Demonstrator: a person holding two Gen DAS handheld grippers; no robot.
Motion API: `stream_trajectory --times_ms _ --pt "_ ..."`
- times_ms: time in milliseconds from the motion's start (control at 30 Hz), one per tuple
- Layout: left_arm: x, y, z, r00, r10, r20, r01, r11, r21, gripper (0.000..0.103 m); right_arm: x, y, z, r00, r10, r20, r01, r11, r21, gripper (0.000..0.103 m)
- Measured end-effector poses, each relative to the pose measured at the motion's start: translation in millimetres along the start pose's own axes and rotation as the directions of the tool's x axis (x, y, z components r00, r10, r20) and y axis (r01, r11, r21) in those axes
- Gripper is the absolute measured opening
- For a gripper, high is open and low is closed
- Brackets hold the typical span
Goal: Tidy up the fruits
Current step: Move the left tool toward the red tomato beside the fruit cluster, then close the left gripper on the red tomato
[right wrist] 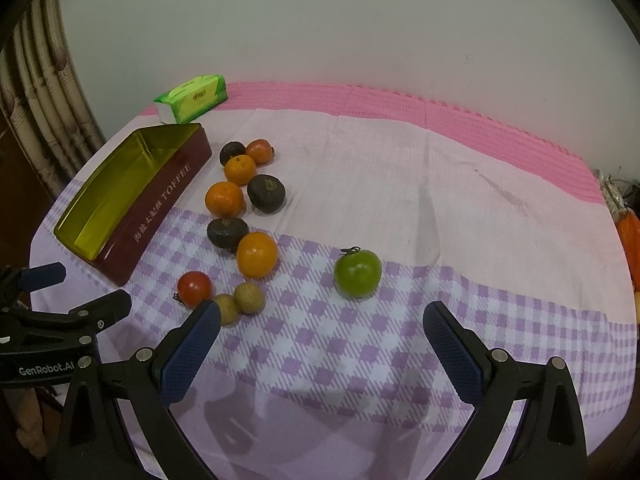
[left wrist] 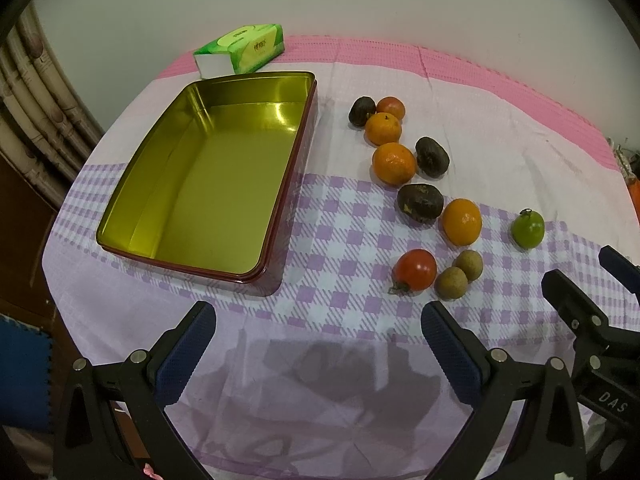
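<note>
An empty gold-lined tin sits on the left of the table, and loose fruit lies to its right. There are three oranges, the nearest, three dark fruits such as, a red tomato, and two brown longans. A green tomato lies apart on the right. My left gripper is open above the cloth, holding nothing. My right gripper is open too, just short of the green tomato, its left finger near the longans.
A green tissue pack lies behind the tin by the wall. The table has a pink and purple checked cloth. A curtain hangs at the left, and an orange object is at the right edge.
</note>
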State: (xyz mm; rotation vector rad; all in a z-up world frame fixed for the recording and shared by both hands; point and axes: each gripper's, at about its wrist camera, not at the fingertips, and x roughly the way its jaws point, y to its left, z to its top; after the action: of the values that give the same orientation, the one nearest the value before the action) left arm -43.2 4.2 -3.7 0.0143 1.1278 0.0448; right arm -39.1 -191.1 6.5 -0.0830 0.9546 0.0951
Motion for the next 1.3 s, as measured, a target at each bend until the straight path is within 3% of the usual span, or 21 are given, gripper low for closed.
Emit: stream_trajectory --times_ms 400,800,1300 --pt "1.3 -2.7 -0.3 1.000 0.003 -0.004 -0.003 1.000 0.007 0.102 5.7 -5.3 0.2 1.000 -0.013 -0.017 0.013 1.000 -0.001 0.101" --pt "9.4 -17.8 0.1 1.000 -0.029 -0.006 0.029 0.997 0.071 0.099 30.0 -43.3 -4.4 0.995 -0.040 -0.086 0.047 0.996 0.081 0.101" --pt "40.9 -44.9 16.6 0.989 -0.131 -0.071 0.142 0.975 0.172 0.060 56.3 -73.2 -22.2 0.986 -0.057 -0.159 0.077 0.989 0.124 0.101"
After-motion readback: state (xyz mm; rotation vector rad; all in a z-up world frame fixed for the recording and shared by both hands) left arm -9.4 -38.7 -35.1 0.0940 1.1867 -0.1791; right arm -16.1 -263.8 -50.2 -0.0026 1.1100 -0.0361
